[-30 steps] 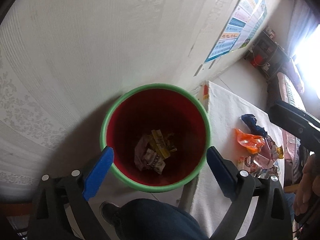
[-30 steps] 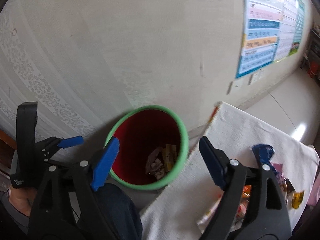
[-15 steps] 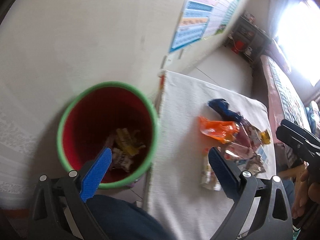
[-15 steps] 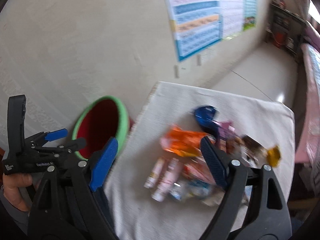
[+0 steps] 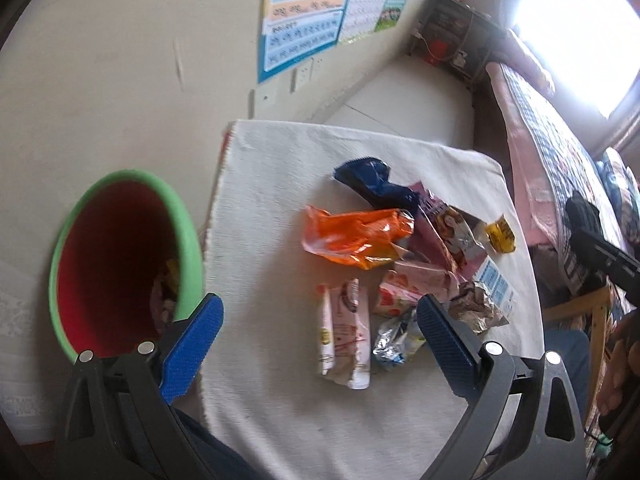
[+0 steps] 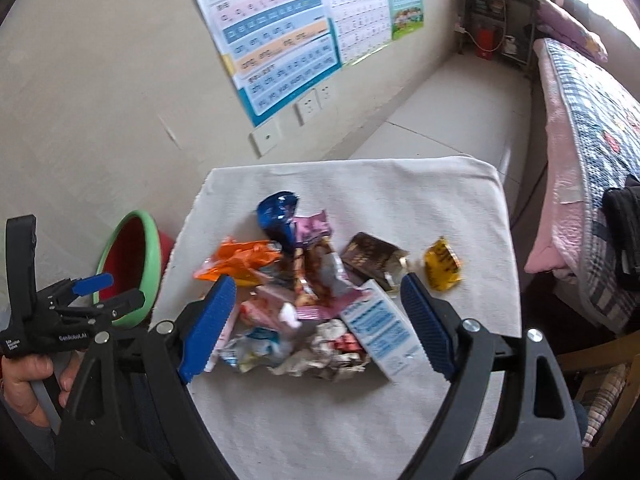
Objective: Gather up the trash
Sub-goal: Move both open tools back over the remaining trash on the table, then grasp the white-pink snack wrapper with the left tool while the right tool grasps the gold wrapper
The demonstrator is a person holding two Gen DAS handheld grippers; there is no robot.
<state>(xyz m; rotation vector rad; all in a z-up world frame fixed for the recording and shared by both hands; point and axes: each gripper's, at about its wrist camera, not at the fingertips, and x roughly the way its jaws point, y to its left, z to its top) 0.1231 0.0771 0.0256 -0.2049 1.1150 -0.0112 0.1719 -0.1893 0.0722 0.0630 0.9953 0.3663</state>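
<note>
Left tongs [image 5: 320, 332] stand wide apart with nothing between the blue pads, hanging above the near side of a white-clothed tabletop [image 5: 280, 168]. A heap of trash wrappers [image 5: 400, 256] lies on the cloth: an orange wrapper [image 5: 352, 236] on its left, a dark blue wrapper [image 5: 372, 180] at the far side, a pink-and-white sachet [image 5: 344, 336] nearest the tongs. A red bin with a green rim [image 5: 120, 256] stands off the left edge of the tabletop, against the wall, with some wrappers inside.

Right tongs [image 6: 316, 312], in their own view, also gape wide and empty over the near part of the same heap [image 6: 320, 280]. A blue-and-white carton [image 6: 384, 332] lies just inside the right pad, and a yellow wrapper [image 6: 442, 266] sits apart on the right. The bin [image 6: 128, 268] shows at the left, with the left tongs [image 6: 108, 292] in front of it.
</note>
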